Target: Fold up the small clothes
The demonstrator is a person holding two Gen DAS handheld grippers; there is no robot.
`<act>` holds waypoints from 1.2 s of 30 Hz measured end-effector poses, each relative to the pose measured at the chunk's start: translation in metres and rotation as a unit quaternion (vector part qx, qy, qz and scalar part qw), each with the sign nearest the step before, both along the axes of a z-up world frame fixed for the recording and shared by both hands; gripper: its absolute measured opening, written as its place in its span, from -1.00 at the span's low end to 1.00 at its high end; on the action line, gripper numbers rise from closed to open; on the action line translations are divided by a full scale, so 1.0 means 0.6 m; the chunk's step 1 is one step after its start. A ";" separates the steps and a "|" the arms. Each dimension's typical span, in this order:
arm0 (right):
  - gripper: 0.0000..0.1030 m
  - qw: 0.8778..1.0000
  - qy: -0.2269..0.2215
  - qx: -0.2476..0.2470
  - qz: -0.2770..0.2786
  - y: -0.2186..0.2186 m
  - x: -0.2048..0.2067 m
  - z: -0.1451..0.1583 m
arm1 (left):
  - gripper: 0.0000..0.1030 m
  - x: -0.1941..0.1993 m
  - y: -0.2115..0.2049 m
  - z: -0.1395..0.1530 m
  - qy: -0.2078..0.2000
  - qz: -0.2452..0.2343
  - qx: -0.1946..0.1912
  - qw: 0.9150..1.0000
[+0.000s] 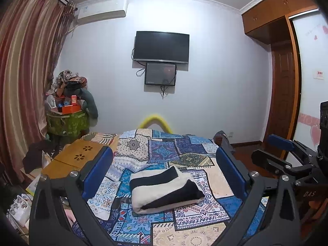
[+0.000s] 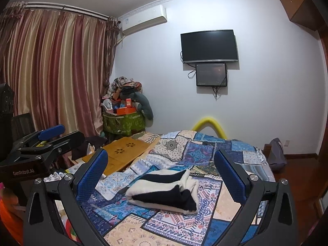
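A black-and-white garment (image 1: 165, 189) lies folded into a compact bundle on the patchwork bedspread (image 1: 164, 149). It also shows in the right wrist view (image 2: 164, 191). My left gripper (image 1: 164, 160) is open and empty, held above and short of the bundle, its blue pads wide apart. My right gripper (image 2: 161, 158) is open and empty too, held at the same height. The right gripper shows at the right edge of the left wrist view (image 1: 280, 143). The left gripper shows at the left edge of the right wrist view (image 2: 51, 132).
A wooden lap table (image 1: 78, 160) lies on the bed's left side. A green bin heaped with clutter (image 1: 67, 121) stands in the corner by the curtains (image 1: 22, 82). A TV (image 1: 161, 48) hangs on the far wall. A wardrobe (image 1: 287, 82) stands on the right.
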State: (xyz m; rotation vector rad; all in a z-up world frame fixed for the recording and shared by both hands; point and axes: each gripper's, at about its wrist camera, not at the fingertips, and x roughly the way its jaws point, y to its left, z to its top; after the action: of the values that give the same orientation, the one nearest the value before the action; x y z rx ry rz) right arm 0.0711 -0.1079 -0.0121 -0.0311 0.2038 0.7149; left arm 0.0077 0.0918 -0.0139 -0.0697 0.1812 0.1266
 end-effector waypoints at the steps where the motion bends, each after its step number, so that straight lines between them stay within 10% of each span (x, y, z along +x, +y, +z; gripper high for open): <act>1: 0.99 1.000 0.002 0.000 0.000 0.000 0.000 0.000 | 0.97 0.001 0.000 -0.001 0.001 0.000 0.000 1.000; 36: 1.00 1.000 0.010 0.019 -0.016 -0.016 0.004 0.006 | 0.98 0.009 -0.006 -0.004 0.005 -0.025 0.001 1.000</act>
State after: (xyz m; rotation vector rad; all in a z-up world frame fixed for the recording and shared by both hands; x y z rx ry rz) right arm 0.0736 -0.1174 -0.0088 0.0151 0.2103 0.6881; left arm 0.0132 0.0883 -0.0165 -0.0631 0.1919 0.0770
